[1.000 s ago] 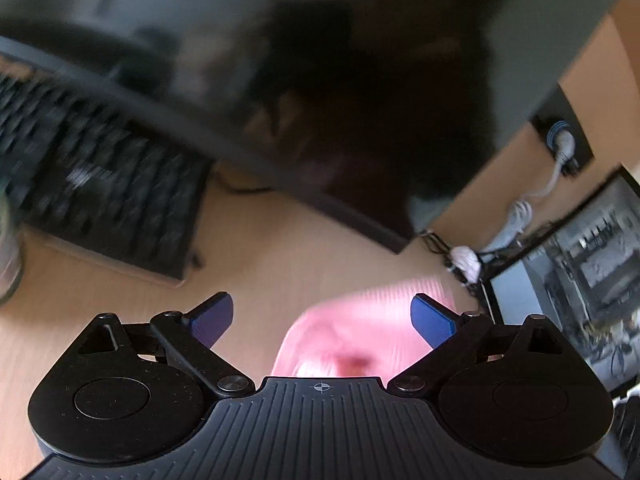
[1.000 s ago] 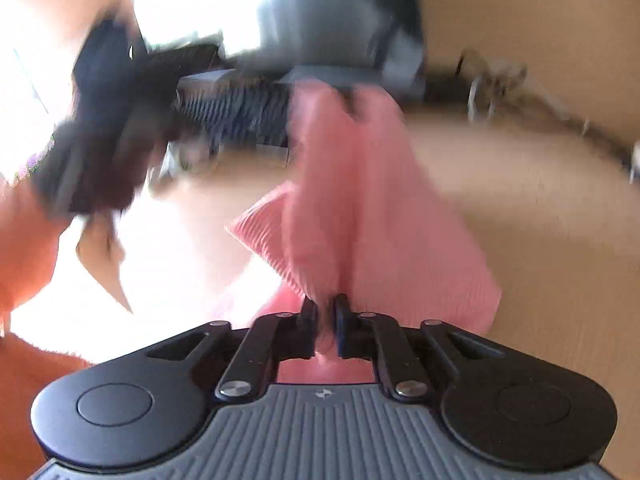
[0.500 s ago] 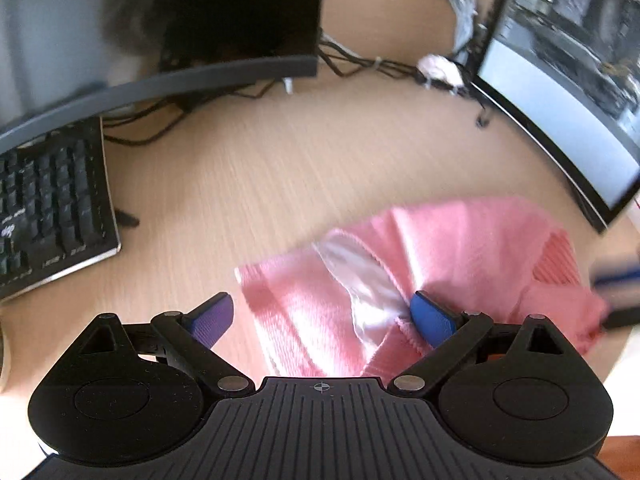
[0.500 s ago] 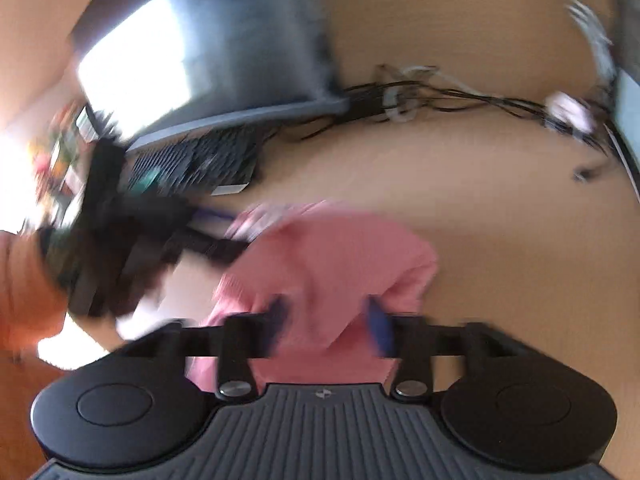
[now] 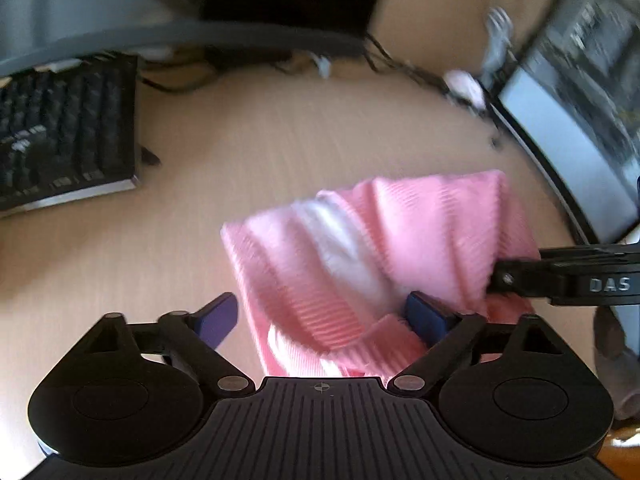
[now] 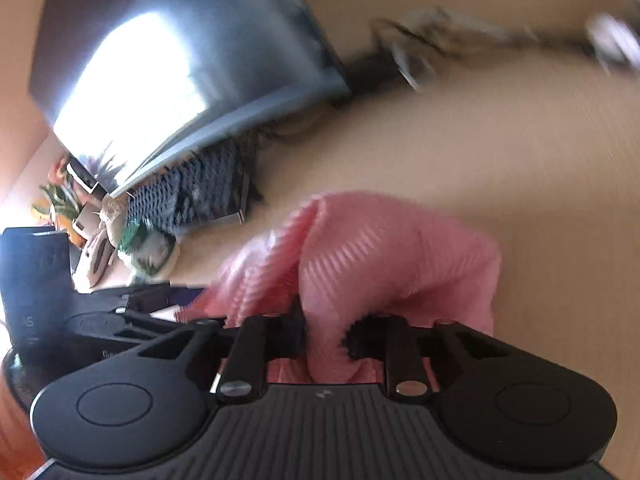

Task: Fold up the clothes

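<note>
My left claw [image 5: 322, 316] stands spread wide, its two blue pads apart; its jaws have just been drawing in a little. The crumpled pink ribbed knit garment [image 5: 384, 248] lies on the pale wooden desk [image 5: 280, 140] and runs up between those pads. The right-hand blue pad [image 5: 426, 314] sits against a fold of the cloth, while the left-hand one hangs over bare desk beside the garment's left edge, so nothing is pinched there. A paler, whitish strip shows in the middle of the pink folds.

My right claw [image 6: 328, 336] has just been closing, and its jaws now pinch a bunched fold of the same pink garment [image 6: 392, 256]; the cloth bulges up and over the fingers, hiding the pads. In the left wrist view that claw's black fingers [image 5: 560, 276] come in from the right and meet the garment's right edge.

Far left on the desk lies a black computer keyboard [image 5: 60, 136], with a dark curved monitor [image 5: 160, 8] beyond it. A second monitor with a lit screen [image 5: 576, 92] stands at the far right, and a tangle of dark cables [image 5: 404, 64] lies between the two. From the right wrist view, my left claw's black body [image 6: 80, 312] sits at the near left, touching the garment's left side.
</note>
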A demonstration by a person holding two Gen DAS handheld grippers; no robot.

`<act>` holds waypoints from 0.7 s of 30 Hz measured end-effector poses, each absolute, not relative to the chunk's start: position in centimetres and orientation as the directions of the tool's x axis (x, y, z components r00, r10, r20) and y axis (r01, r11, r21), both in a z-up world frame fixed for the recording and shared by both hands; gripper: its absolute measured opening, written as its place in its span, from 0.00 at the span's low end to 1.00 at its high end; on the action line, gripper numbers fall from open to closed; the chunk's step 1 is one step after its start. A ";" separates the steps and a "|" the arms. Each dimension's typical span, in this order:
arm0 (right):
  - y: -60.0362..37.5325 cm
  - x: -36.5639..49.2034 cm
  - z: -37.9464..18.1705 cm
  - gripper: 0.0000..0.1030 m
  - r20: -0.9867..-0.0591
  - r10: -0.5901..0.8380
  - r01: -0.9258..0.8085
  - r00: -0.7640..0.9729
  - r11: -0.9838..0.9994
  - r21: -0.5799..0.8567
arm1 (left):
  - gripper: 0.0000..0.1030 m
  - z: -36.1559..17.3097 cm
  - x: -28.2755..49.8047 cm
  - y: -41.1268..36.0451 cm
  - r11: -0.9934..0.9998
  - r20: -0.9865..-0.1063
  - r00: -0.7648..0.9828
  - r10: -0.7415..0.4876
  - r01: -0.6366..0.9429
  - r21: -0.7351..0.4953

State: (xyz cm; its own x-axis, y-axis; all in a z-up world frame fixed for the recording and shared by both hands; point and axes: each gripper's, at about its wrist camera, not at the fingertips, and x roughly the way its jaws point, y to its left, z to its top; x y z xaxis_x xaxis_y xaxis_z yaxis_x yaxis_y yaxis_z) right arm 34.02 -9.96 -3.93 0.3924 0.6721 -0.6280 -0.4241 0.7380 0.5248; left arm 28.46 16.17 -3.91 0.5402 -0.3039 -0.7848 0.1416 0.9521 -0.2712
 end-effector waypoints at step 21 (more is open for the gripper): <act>-15.3 25.3 -6.3 0.16 -0.799 0.594 -0.627 0.091 0.658 0.418 | 0.92 1.0 28.2 13.6 0.899 -0.677 0.592 -0.437 0.288 -0.330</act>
State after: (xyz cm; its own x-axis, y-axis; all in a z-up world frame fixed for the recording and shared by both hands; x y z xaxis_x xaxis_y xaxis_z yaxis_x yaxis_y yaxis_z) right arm 25.35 -15.31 -6.31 0.0908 0.5938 -0.7995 -0.6267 0.6580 0.4175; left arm 28.16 13.58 0.96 0.5916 -0.4375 -0.6772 0.2876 0.8992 -0.3296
